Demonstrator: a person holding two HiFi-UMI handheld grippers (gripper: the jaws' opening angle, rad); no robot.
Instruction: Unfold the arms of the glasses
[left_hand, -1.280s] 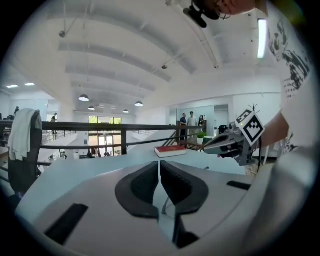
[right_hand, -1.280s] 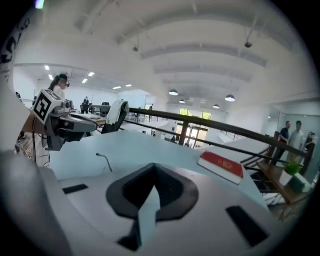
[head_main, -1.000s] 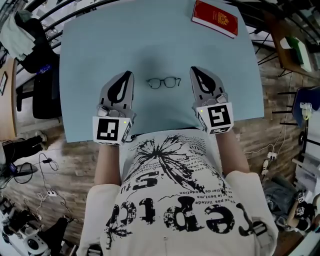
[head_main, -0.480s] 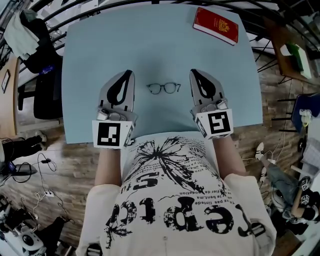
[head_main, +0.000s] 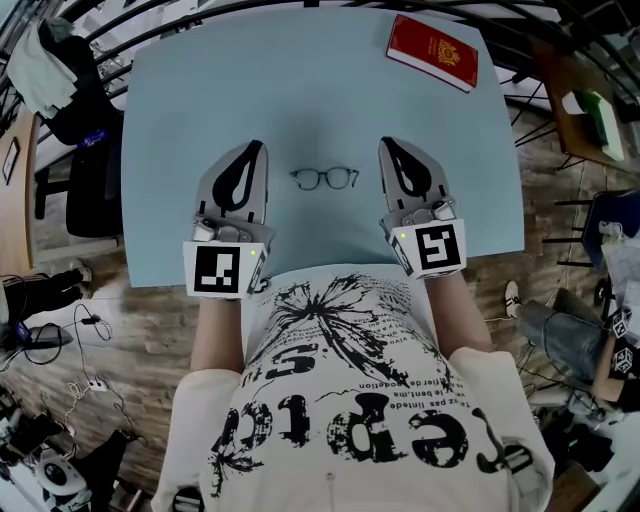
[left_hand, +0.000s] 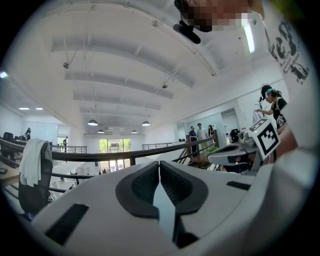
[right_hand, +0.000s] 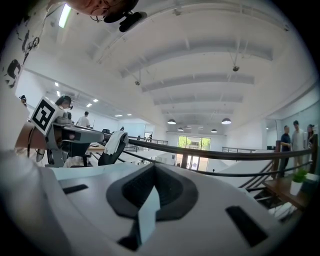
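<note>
A pair of dark, thin-framed glasses (head_main: 325, 178) lies on the light blue table (head_main: 200, 90), lenses facing me, between the two grippers. My left gripper (head_main: 256, 146) hovers to the left of the glasses, jaws shut and empty. My right gripper (head_main: 386, 144) hovers to their right, also shut with nothing in it. Neither touches the glasses. In the left gripper view the shut left gripper (left_hand: 159, 164) points level at the room, and the right gripper view shows the right gripper (right_hand: 153, 167) likewise; the glasses appear in neither.
A red booklet (head_main: 432, 50) lies at the table's far right corner. A dark chair with a white cloth (head_main: 60, 70) stands left of the table. Cables and gear litter the wooden floor around it. People stand far off in the hall.
The glasses and table have slid slightly lower in the head view as the camera shifted. Both grippers stay shut on either side of the glasses.
</note>
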